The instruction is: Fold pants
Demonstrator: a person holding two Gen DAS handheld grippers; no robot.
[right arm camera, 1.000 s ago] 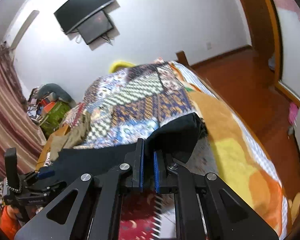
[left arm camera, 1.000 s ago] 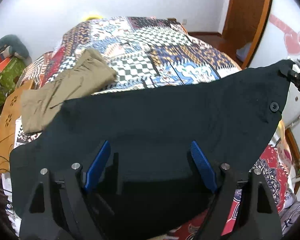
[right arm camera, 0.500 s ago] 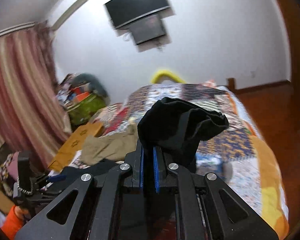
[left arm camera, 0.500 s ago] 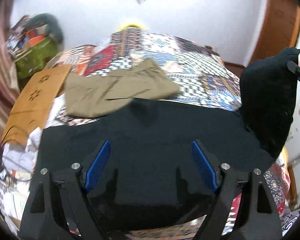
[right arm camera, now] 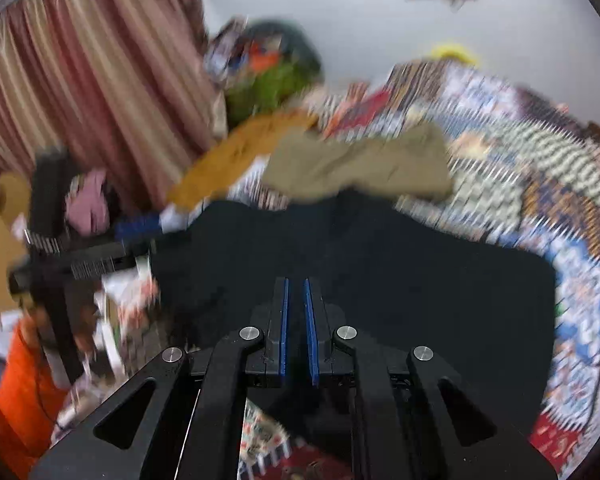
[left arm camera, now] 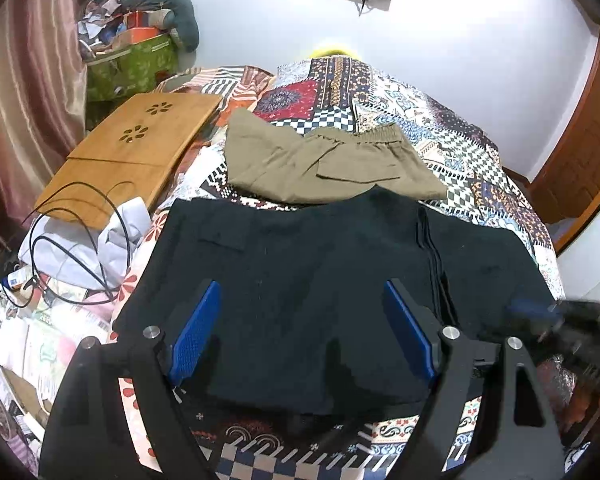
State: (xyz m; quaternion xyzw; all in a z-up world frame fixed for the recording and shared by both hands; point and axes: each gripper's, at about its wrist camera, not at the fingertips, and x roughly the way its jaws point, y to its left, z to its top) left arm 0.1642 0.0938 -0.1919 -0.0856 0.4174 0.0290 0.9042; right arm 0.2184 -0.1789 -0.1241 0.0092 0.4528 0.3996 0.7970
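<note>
Black cotton pants (left arm camera: 320, 272) lie spread flat on the patchwork-quilt bed (left arm camera: 440, 128), near edge at the camera side, likely laid out for a fold. Left tool (left arm camera: 300, 332) hovers over the near hem, blue pads spread wide, nothing pinched; pants lie under and ahead of it. Right tool (right arm camera: 296, 328) has pads pressed nearly together; right view is blurred and I cannot tell if a cloth edge is pinched. Pants lie directly ahead of and under it. Folded khaki cloth pants (left arm camera: 324, 164) lie just beyond, touching the black pair's far edge.
</note>
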